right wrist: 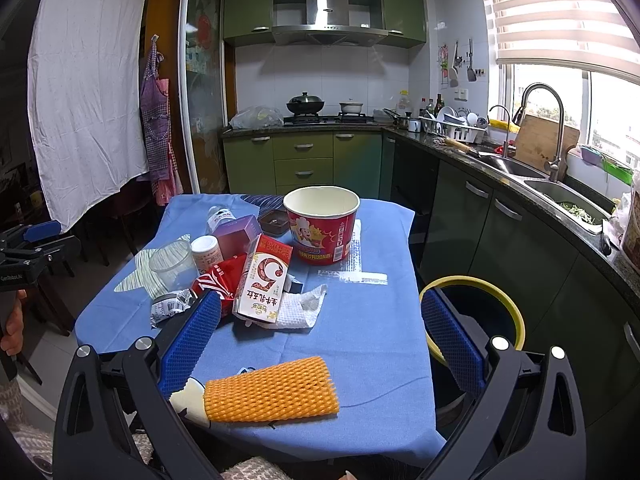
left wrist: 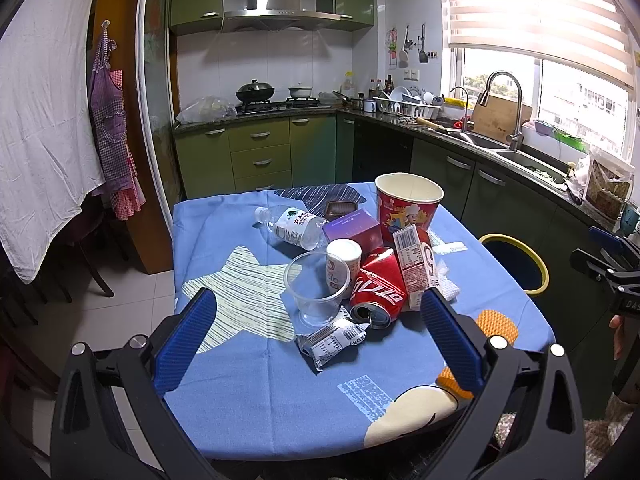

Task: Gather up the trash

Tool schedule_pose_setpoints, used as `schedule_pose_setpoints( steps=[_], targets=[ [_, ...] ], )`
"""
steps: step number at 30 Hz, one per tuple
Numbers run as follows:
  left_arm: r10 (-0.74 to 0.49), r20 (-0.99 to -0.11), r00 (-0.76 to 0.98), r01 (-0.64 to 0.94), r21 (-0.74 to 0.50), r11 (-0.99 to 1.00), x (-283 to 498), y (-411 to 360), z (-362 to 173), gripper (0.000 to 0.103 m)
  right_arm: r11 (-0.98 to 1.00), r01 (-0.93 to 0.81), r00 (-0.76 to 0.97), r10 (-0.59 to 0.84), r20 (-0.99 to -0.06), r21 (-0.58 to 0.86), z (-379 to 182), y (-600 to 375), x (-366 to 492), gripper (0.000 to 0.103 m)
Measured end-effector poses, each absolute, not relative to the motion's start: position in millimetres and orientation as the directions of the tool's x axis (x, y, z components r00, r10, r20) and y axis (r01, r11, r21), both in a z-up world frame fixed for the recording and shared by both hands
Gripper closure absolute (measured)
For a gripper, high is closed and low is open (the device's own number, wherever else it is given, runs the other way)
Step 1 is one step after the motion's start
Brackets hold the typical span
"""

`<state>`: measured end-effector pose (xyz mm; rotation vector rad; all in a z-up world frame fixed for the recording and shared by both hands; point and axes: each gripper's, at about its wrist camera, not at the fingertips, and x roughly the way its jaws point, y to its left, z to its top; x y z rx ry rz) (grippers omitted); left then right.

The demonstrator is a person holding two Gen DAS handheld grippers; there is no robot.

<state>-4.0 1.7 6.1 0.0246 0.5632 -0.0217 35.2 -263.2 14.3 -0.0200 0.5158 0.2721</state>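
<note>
Trash lies piled on a table with a blue cloth [left wrist: 248,380]: a crushed red cola can [left wrist: 378,290], a clear plastic cup [left wrist: 316,292], a silver wrapper [left wrist: 332,340], a milk carton [right wrist: 262,278], a water bottle [left wrist: 292,226], a purple box [left wrist: 352,230], a red paper bucket [right wrist: 322,224], a white tissue [right wrist: 298,308] and an orange foam net [right wrist: 270,390]. My left gripper [left wrist: 318,304] hangs open above the near side of the pile. My right gripper [right wrist: 320,308] is open above the table's right part. A bin with a yellow rim [right wrist: 516,316] stands right of the table.
Green kitchen cabinets [right wrist: 304,160] and a stove line the back wall. A counter with a sink [right wrist: 560,196] runs along the right. A white sheet [left wrist: 44,128] hangs at the left. A small white tub [left wrist: 342,262] leans in the pile. A hand [right wrist: 12,328] shows at the left edge.
</note>
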Motion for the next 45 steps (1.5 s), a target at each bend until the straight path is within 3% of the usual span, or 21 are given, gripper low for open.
schedule_pose_setpoints(
  steps=[45],
  targets=[
    [-0.012, -0.536, 0.844, 0.026, 0.02, 0.999, -4, -1, 5, 0.006, 0.961, -0.27, 0.827, 0.26, -0.499, 0.055, 5, -260, 34, 0.004]
  ],
)
